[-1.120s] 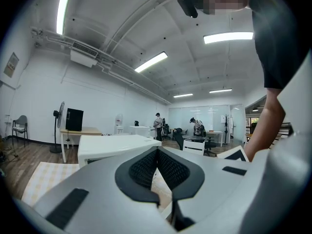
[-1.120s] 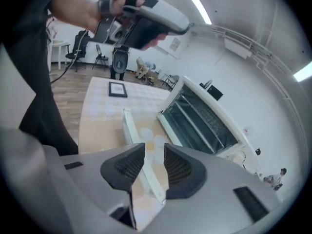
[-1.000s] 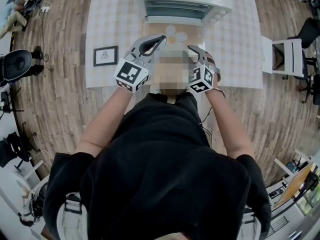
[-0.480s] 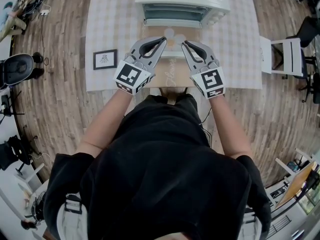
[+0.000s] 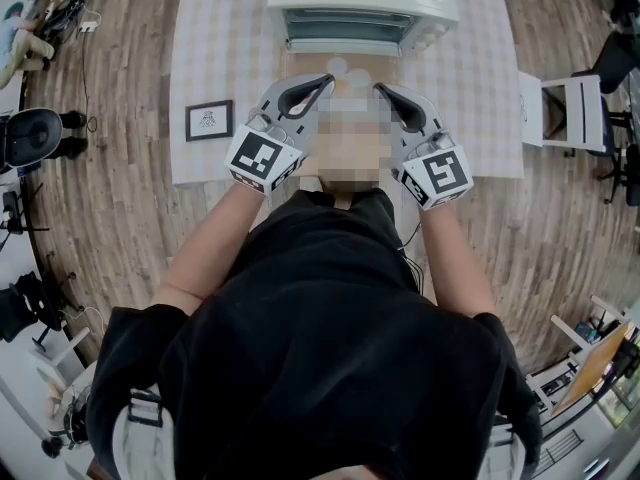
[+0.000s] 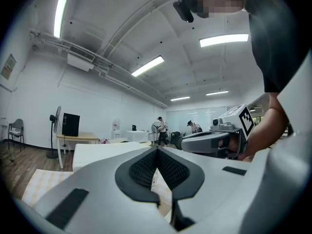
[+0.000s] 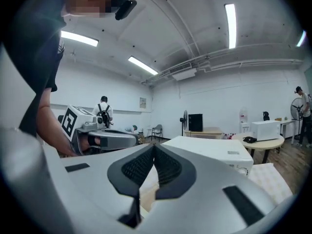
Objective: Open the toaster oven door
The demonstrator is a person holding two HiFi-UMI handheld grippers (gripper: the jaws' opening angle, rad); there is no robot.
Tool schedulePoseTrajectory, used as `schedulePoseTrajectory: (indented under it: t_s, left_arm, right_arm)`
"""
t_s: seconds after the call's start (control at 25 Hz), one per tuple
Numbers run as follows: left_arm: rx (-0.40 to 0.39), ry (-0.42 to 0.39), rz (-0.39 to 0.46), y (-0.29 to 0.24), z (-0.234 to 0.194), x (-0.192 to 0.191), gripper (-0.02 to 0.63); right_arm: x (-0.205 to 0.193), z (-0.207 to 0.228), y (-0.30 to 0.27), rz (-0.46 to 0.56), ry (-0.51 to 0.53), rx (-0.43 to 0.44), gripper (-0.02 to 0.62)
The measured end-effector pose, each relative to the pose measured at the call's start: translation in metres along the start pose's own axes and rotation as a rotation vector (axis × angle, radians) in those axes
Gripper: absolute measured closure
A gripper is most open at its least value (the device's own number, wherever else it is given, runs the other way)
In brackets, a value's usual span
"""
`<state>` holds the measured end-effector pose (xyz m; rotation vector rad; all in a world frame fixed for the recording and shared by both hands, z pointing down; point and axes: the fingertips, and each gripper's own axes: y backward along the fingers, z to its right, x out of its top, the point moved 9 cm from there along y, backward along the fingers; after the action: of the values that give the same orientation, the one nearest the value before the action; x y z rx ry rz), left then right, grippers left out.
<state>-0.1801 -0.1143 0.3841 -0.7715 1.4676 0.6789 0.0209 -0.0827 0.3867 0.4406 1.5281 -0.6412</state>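
The white toaster oven [image 5: 362, 8] stands at the far middle of the table, its glass door [image 5: 345, 25] closed. Both grippers hover side by side above the table in front of it, touching nothing. My left gripper [image 5: 326, 80] is shut and empty, its pads meeting in the left gripper view [image 6: 156, 150]. My right gripper [image 5: 381, 89] has its jaws closed together with nothing between them, as its own view [image 7: 153, 147] shows. The oven's top [image 7: 214, 150] lies beyond the right jaws. Each gripper sees the other: the left gripper [image 7: 105, 139], the right gripper [image 6: 207, 141].
A checked cloth [image 5: 220, 58] covers the table, with a tan mat [image 5: 345, 68] before the oven. A small framed picture [image 5: 209, 120] lies at the left. A white chair [image 5: 575, 113] stands off the right edge. People and a microwave [image 7: 264, 129] are far behind.
The right gripper has drifted a little to the right and toward me, its marker cube turned. The left gripper has hardly moved. The oven door stays closed.
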Motion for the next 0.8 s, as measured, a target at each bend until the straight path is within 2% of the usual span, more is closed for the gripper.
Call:
schedulePoseTrajectory:
  t_s: [0.44, 0.8]
  left_arm:
    - [-0.009, -0.008, 0.008, 0.003, 0.009, 0.001, 0.589]
    - [-0.010, -0.012, 0.008, -0.002, 0.009, 0.005, 0.589]
  right_arm:
    - [0.009, -0.001, 0.013, 0.055, 0.002, -0.003, 0.577]
    - [0.013, 0.009, 0.014, 0.061, 0.026, -0.023, 0.578]
